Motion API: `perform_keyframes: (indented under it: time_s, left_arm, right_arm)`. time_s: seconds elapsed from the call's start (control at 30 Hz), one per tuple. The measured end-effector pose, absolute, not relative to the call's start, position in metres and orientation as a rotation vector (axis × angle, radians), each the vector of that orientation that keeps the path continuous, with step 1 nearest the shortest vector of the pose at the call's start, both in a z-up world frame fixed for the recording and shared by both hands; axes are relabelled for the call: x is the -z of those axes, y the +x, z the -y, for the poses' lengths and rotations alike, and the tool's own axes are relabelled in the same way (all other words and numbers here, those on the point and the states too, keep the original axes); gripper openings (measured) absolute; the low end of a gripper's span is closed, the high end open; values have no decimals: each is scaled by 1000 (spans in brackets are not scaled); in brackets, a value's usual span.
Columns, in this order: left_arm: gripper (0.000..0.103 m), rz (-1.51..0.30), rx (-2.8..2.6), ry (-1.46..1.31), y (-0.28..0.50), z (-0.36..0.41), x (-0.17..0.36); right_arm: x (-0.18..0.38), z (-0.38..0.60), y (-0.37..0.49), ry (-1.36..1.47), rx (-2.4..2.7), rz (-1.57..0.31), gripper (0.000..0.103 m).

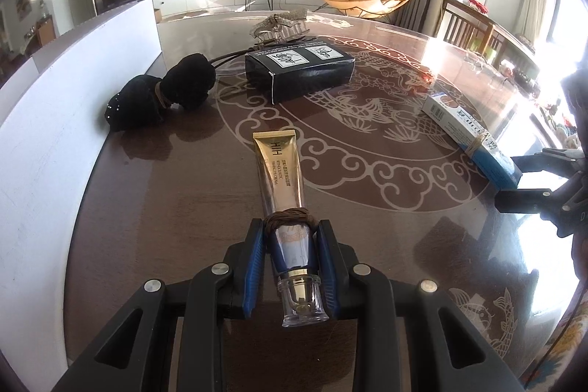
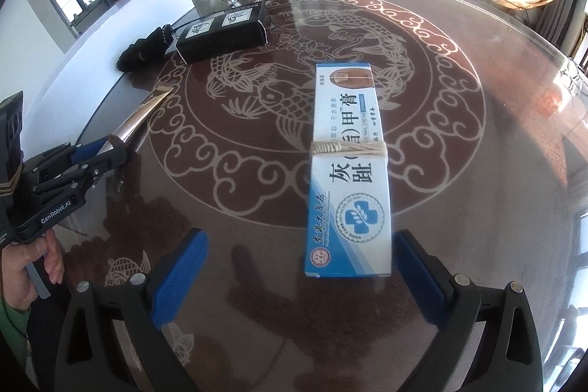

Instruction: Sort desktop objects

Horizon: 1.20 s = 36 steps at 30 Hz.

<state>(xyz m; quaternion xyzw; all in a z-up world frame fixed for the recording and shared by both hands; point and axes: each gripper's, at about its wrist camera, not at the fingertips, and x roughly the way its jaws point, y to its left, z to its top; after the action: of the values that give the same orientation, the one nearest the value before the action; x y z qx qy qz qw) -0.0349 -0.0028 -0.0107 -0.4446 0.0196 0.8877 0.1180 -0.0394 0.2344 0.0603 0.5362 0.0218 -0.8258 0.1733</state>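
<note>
Here the left hand-held gripper (image 1: 290,237) is clamped on the gold cream tube (image 1: 281,171) near its clear cap, tube end pointing away over the surface (image 1: 183,190). The right hand-held gripper (image 2: 299,267) stands wide open, holding nothing, its pads either side of the near end of the blue-and-white ointment box (image 2: 349,171) lying flat on the surface.

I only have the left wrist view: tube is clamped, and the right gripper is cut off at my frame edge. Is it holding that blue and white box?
Observer: No. The right gripper is open; the box lies flat on the table between its fingers, untouched.
Operator: Anything wrapped around the box?
Observer: Yes, pale string is wound across its middle.
Operator: Can you see who holds my gripper?
Observer: A hand grips the left gripper's handle.
</note>
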Motion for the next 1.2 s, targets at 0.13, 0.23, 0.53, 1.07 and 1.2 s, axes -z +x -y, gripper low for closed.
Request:
perform_keyframes:
  time_s: [0.13,0.23,0.53,1.07,1.2]
  left_arm:
    - [28,-26,-2594,-1300,-35,5,11]
    - [28,-34,-2599,-1300,-35,3,11]
    - [28,9,-2582,-1288,-34,4,10]
    - [29,418,-2759,-828,43,93,-109]
    - [29,443,-2866,-849,41,156,-135]
  right_arm:
    - [-69,-244,-60,1583,2321,40,100]
    - [-74,-249,-75,1639,2292,137,100]
    - [-61,-210,-92,1708,2338,-282,62]
    - [-180,-167,-57,1291,2325,-78,44]
    - [-206,-91,-71,1178,2225,-31,45]
